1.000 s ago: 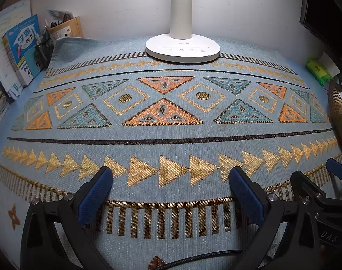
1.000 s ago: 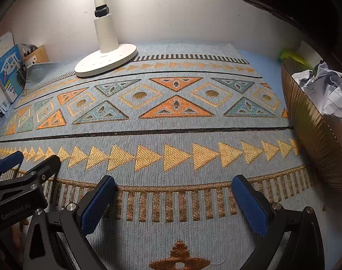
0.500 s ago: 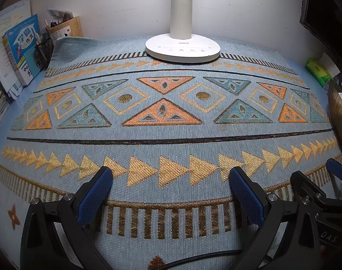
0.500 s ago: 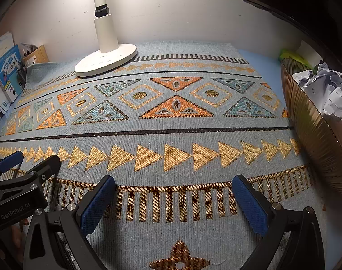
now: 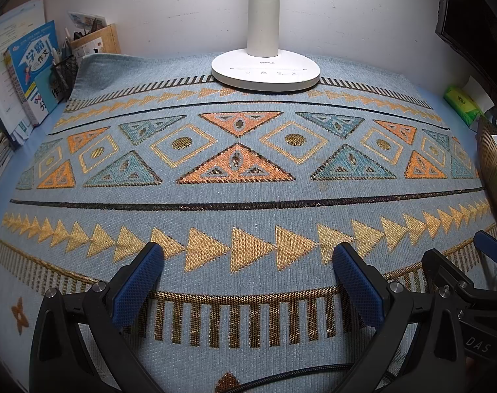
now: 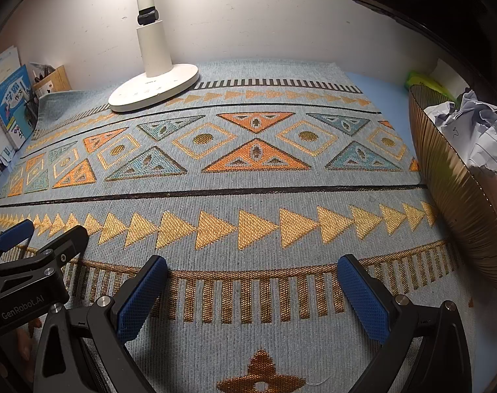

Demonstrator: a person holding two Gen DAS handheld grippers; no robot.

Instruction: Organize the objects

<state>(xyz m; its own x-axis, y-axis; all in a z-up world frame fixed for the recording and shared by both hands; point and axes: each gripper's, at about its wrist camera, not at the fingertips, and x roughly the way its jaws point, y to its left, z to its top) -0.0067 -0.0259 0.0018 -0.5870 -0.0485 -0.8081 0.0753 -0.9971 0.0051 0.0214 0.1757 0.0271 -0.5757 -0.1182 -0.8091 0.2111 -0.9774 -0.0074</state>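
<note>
My left gripper (image 5: 248, 262) is open and empty, low over the near part of a blue patterned mat (image 5: 248, 196). My right gripper (image 6: 252, 275) is open and empty too, over the same mat (image 6: 248, 190). Each gripper shows at the edge of the other's view: the right one (image 5: 477, 281) and the left one (image 6: 29, 262). A gold ribbed bin (image 6: 461, 203) at the right holds crumpled white paper (image 6: 471, 131). Its rim shows in the left wrist view (image 5: 492, 157).
A white desk lamp (image 5: 265, 68) stands at the back centre of the mat, also in the right wrist view (image 6: 153, 82). Books (image 5: 32, 72) and a mesh pen holder (image 5: 65, 72) stand at the back left. A green tissue pack (image 5: 461, 104) lies at the back right below a dark monitor (image 6: 428, 3).
</note>
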